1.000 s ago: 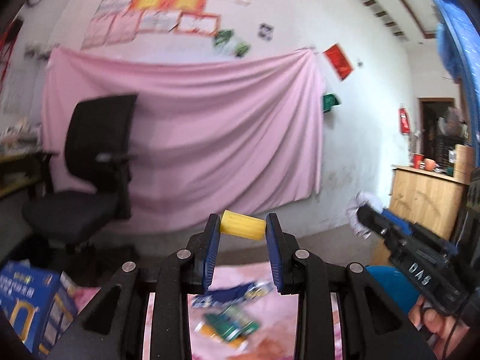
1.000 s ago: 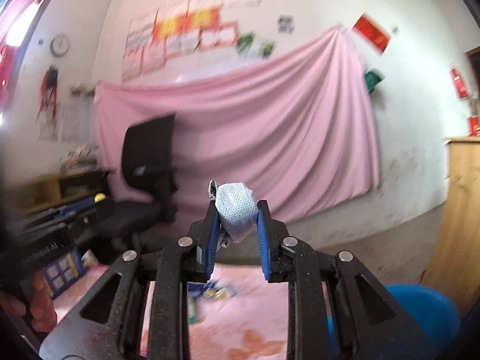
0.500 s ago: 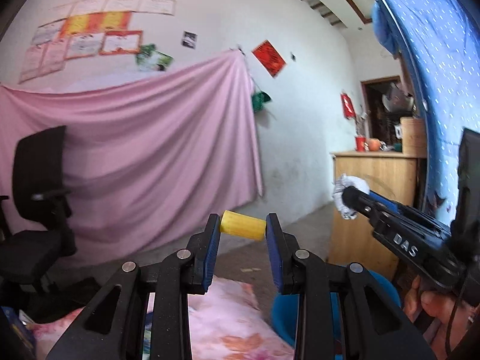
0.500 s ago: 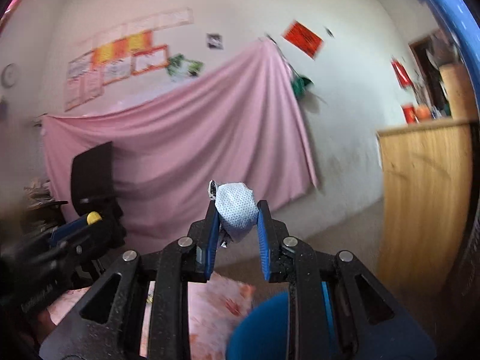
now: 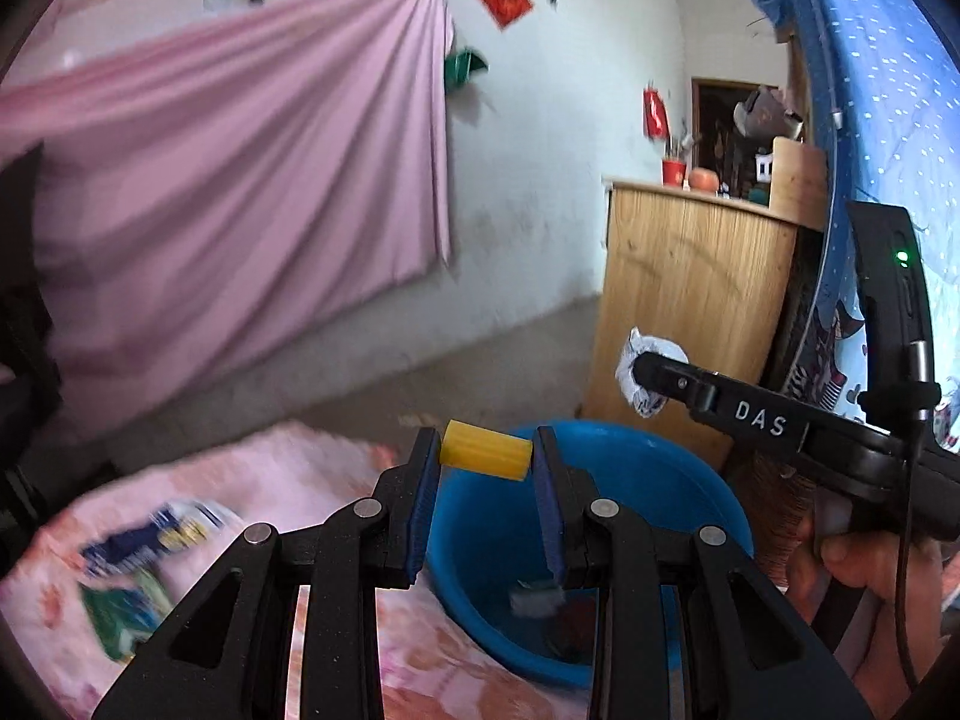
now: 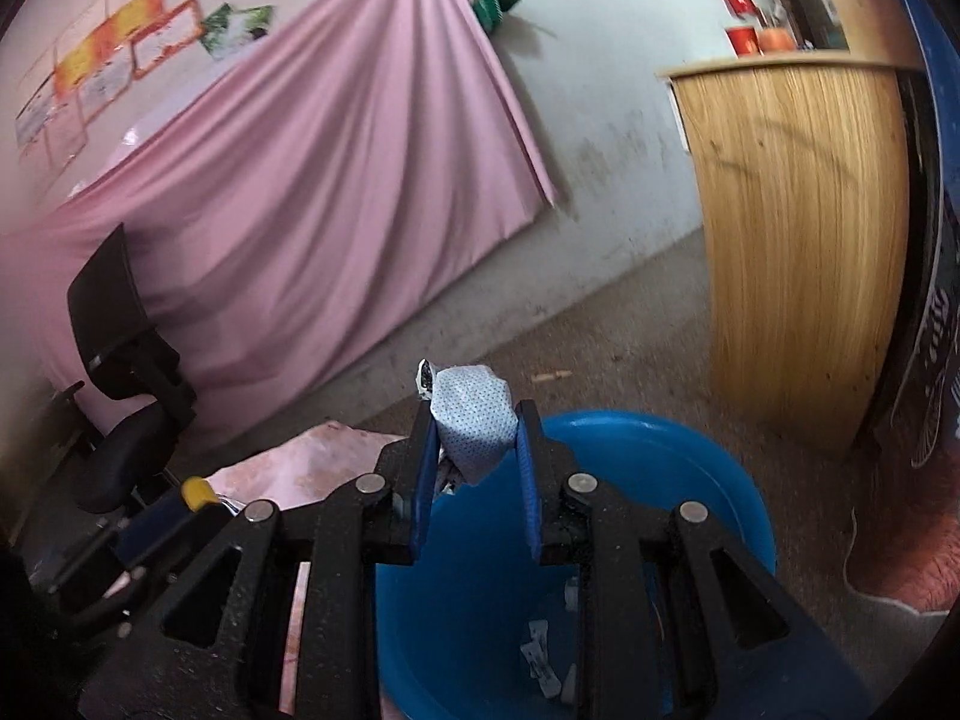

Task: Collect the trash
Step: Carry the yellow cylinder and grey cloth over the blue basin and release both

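Left tool level, clamping a yellow cylinder above the blue bucket | right tool tilted down, gripping a crumpled white wrapper over the bucket's rim | scraps lie inside.

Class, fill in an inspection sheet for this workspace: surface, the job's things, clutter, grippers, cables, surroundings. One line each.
Surface: pink floral cloth spread on a concrete floor.
Job's things: blue bin with scraps inside; yellow piece; crumpled wrapper.
Clutter: blurred packets lying on the cloth.
Grippers: left gripper shut on the yellow piece; right gripper shut on the crumpled wrapper, above the bin.
Cables: black cable hanging beside the right gripper's handle.
Surroundings: pink sheet on the wall, black chair, wooden cabinet.
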The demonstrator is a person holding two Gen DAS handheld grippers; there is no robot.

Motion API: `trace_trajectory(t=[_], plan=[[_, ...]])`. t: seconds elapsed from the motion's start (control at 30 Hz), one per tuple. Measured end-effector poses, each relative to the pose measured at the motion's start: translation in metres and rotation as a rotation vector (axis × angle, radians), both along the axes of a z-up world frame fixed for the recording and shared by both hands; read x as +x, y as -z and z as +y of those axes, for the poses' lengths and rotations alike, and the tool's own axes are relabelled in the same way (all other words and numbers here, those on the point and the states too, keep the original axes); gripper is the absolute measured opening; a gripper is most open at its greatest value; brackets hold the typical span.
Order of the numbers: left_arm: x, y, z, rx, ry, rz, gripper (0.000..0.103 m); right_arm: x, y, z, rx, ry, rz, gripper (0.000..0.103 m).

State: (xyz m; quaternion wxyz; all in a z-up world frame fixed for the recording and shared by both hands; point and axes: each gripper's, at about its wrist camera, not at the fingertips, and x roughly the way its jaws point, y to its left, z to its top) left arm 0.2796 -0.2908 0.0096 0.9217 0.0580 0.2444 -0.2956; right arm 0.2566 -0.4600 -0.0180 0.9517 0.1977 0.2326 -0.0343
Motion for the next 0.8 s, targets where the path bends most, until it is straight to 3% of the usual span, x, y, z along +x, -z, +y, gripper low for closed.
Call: trace_trajectory(t=[0.17,0.53,0.6,0.8], plan=[[0.021,0.007,-0.013,0.045,0.007,0.123,0.026,0.002,0.01,-0.006,0.019,0.009,0.034,0.056],[0.036,0.006,-0.004,-0.047,0.019,0.26,0.028,0.009,0.011,-0.008,0.035,0.014,0.066,0.058],[0.036,0.004,-0.002,-0.056,0.013,0.263,0.036,0.01,0.01,-0.01,0.035,0.017,0.065,0.06],[0.034,0.001,0.011,-0.074,-0.013,0.25,0.037,0.008,0.006,-0.012,0.038,0.026,0.036,0.073]])
